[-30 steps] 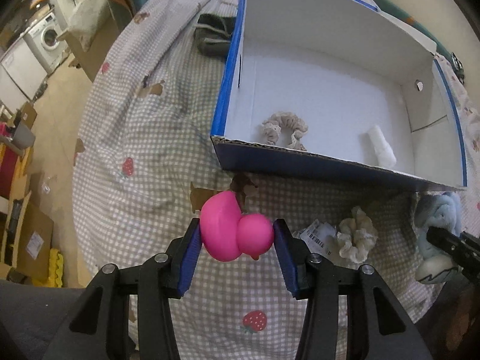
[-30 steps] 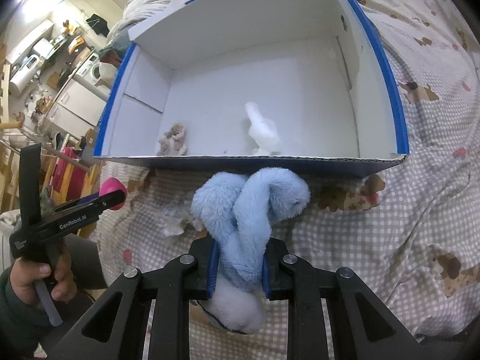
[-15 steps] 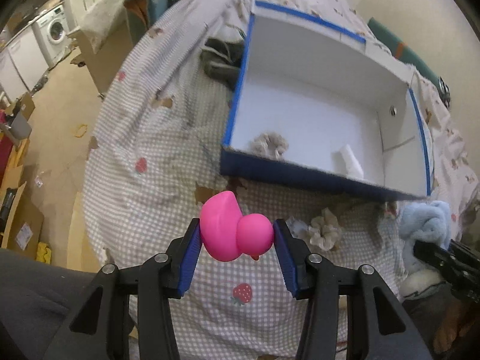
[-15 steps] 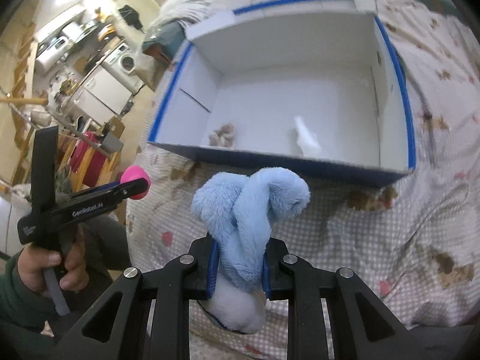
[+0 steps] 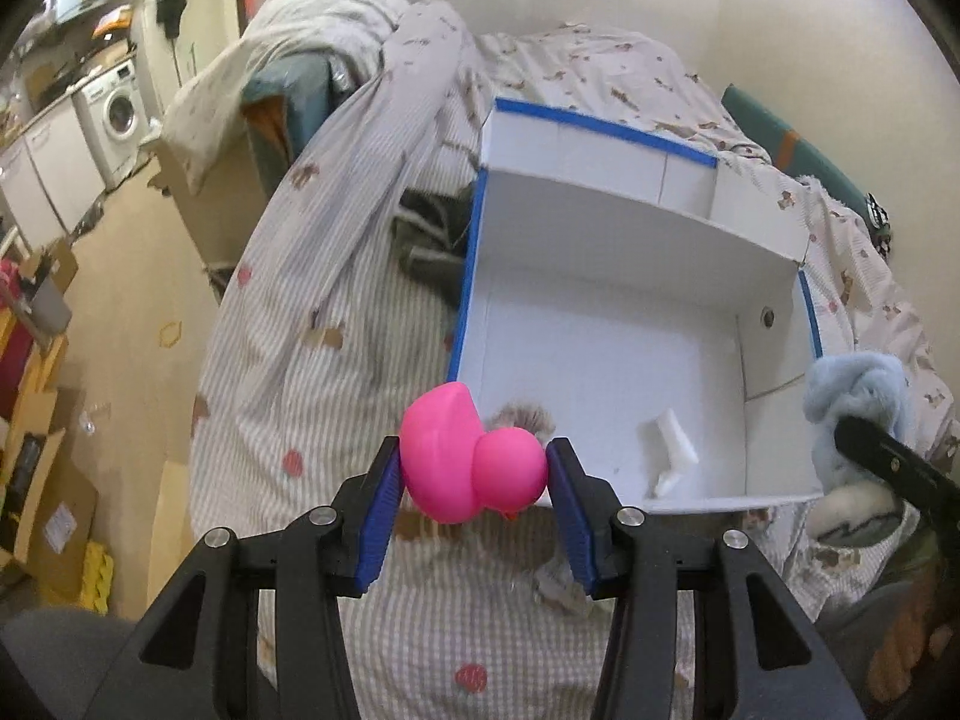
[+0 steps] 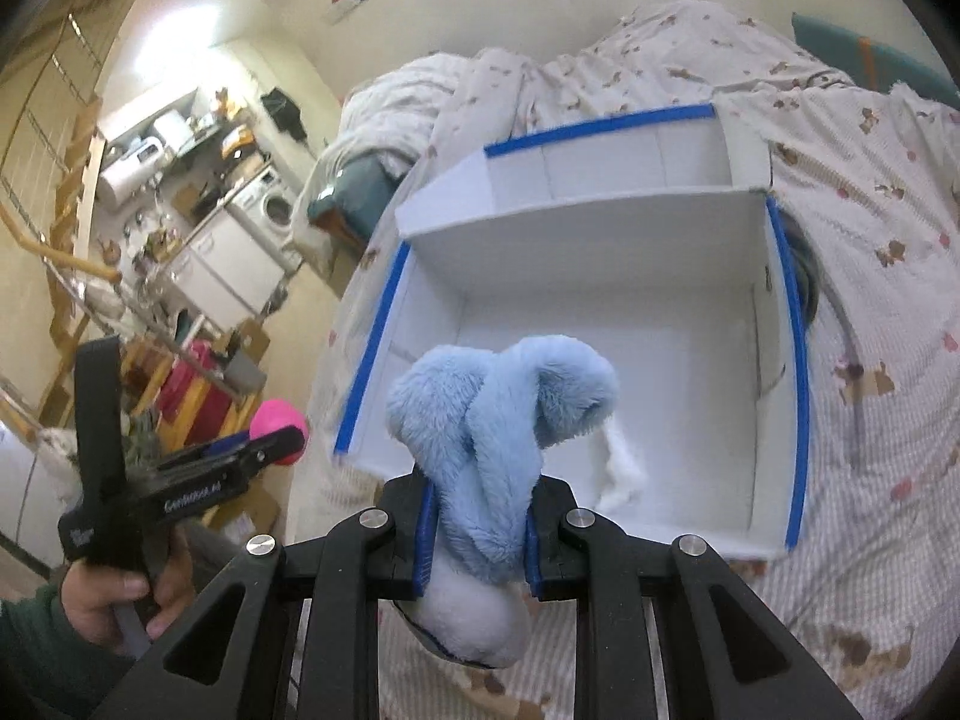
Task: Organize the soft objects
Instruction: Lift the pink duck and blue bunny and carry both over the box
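A white cardboard box (image 5: 606, 252) with blue tape along its rims is seen ahead of both grippers, open at the top, resting on a bed. On its floor, just beyond the left gripper (image 5: 473, 474), a beige ruffled scrunchie (image 5: 522, 417) is partly hidden behind the held toy, and a small white fabric piece (image 5: 675, 447) lies ahead and to the right. In the right wrist view the same white piece (image 6: 621, 474) shows just past the held plush.

The left gripper is clamped on a pink rubber duck (image 5: 471, 461), smooth and glossy, pressed between the blue pads and held above the box's near left corner. The right gripper (image 6: 480, 525) is closed tightly on a light blue plush toy (image 6: 501, 414), its furry limbs bunched above the pads and a pale rounded part hanging below.

The bed is covered by a checked quilt (image 5: 312, 420) printed with strawberries and bears. A crumpled pale cloth scrap (image 5: 561, 591) lies on it beneath the left gripper's right finger. A dark garment (image 5: 429, 240) lies beside the box's left wall. Far to the left, a washing machine (image 5: 117, 114) stands against the wall.
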A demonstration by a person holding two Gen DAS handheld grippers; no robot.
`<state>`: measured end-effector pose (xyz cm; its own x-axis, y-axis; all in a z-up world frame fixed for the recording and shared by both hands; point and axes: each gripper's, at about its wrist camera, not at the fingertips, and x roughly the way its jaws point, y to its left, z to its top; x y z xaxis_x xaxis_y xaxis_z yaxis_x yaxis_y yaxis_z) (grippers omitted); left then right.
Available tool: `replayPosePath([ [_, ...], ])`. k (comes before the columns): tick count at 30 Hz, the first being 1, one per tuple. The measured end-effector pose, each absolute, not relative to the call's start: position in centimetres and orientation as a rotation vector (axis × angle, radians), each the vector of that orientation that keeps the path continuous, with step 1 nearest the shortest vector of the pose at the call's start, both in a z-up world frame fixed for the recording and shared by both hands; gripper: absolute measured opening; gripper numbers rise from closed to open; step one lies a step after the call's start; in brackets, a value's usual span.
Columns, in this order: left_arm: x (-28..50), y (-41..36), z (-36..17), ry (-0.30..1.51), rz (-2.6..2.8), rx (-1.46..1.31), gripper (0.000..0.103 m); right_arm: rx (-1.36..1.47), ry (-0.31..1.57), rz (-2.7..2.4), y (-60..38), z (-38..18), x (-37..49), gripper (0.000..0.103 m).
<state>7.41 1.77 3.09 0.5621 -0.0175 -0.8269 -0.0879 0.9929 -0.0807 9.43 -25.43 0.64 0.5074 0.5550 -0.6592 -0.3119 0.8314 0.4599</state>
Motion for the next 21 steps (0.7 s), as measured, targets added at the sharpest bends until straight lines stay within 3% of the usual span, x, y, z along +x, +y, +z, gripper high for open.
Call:
replayPosePath([
  [12, 13.5, -0.2, 2.7, 0.988, 0.024, -0.129, 0.044, 0.351, 0.915, 0.412, -26.5, -3.1, 14.8, 0.025],
  [21, 16.0, -4.0, -0.7, 1.047, 0.023, -0.043, 0.044, 0.354, 0.986, 0.399, -26.5, -6.4, 16.1, 0.025],
])
